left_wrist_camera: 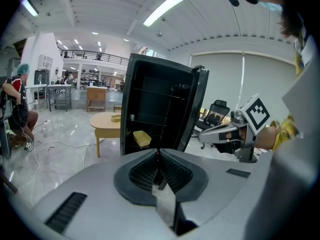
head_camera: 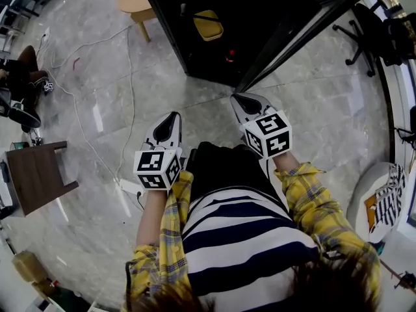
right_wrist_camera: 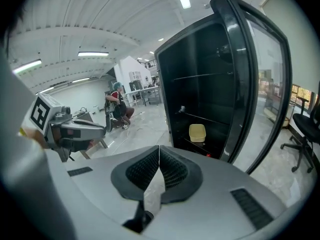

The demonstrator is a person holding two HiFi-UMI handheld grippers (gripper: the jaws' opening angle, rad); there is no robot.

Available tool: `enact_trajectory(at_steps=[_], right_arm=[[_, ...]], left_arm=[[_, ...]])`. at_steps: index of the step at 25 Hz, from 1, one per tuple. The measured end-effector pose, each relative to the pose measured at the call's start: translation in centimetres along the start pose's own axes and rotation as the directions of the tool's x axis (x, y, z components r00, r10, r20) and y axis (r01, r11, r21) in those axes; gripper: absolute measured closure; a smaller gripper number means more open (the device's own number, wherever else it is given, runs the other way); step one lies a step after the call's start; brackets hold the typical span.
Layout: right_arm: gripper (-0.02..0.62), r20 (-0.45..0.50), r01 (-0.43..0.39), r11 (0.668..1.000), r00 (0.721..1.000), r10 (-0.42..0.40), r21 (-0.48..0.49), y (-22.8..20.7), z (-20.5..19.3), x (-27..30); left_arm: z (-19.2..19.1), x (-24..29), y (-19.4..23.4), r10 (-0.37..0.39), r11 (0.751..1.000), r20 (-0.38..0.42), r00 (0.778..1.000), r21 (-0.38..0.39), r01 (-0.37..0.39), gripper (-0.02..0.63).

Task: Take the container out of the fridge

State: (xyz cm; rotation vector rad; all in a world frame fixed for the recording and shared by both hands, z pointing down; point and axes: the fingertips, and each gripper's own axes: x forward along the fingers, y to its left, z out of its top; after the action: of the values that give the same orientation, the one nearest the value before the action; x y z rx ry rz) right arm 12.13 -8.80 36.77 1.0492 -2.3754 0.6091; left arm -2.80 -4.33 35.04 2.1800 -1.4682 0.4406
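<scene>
Yellow container sat on a shelf inside the open fridge. Before the fridge, not touching it, were the left gripper and the right gripper, jaws pressed together, empty. I think one gripper must open wide before reaching the container's rim.

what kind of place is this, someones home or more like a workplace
Likely a big open office or lab hall, not a home: long ceiling strip lights, an office chair, and a black fridge standing open on a polished stone-look floor.
</scene>
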Motion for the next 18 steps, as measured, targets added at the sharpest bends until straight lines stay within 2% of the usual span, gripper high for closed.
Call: enact_trajectory(at_steps=[11, 16, 17, 18], right_arm=[[0.565, -0.045, -0.034, 0.976, 0.999, 0.024, -0.215, 0.3, 0.5, 6.4], [0.561, -0.073, -0.019, 0.957, 0.997, -0.002, -0.290, -0.1, 0.5, 9.1], [0.553, -0.078, -0.022, 0.955, 0.997, -0.002, -0.296, -0.1, 0.6, 9.8], [0.515, -0.088, -0.029, 0.953, 0.996, 0.002, -0.302, 0.0, 0.7, 10.4]], left_arm=[[-2.5, 2.0, 3.1, 0.032, 0.999, -0.041, 0.999, -0.017, -0.033, 0.577], [-3.4, 3.0, 5.2, 0.048, 0.999, -0.037, 0.998, -0.011, -0.048, 0.577], [-3.5, 3.3, 5.8, 0.053, 0.999, -0.038, 0.998, -0.007, -0.054, 0.577], [-3.7, 3.5, 6.4, 0.058, 0.998, -0.040, 0.998, -0.006, -0.058, 0.577]])
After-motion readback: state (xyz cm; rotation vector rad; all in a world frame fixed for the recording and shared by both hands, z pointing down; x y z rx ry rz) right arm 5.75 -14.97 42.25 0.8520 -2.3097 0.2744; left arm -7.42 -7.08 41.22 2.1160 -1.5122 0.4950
